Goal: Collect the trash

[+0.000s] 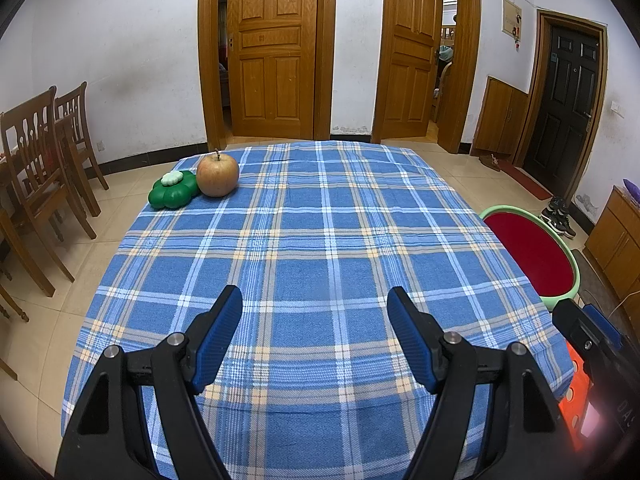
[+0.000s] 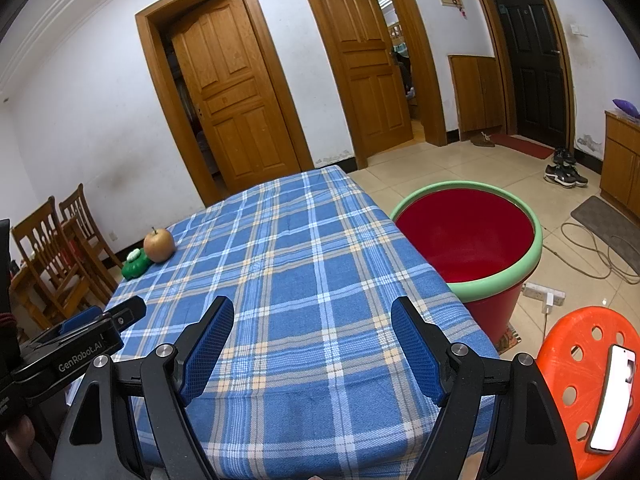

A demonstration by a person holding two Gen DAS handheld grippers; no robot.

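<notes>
I am holding my left gripper (image 1: 314,312) and right gripper (image 2: 312,320) spread wide and empty above the near worktop (image 1: 320,240), ready to reach the apple (image 1: 217,175) and green toy (image 1: 173,191) sitting together at its far left corner, with the red bin (image 2: 468,240) waiting beside its right edge.

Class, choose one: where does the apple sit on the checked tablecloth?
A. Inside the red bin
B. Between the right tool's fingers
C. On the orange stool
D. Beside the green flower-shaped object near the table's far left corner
D: the apple rests against the green flower-shaped object at the far left corner.
</notes>
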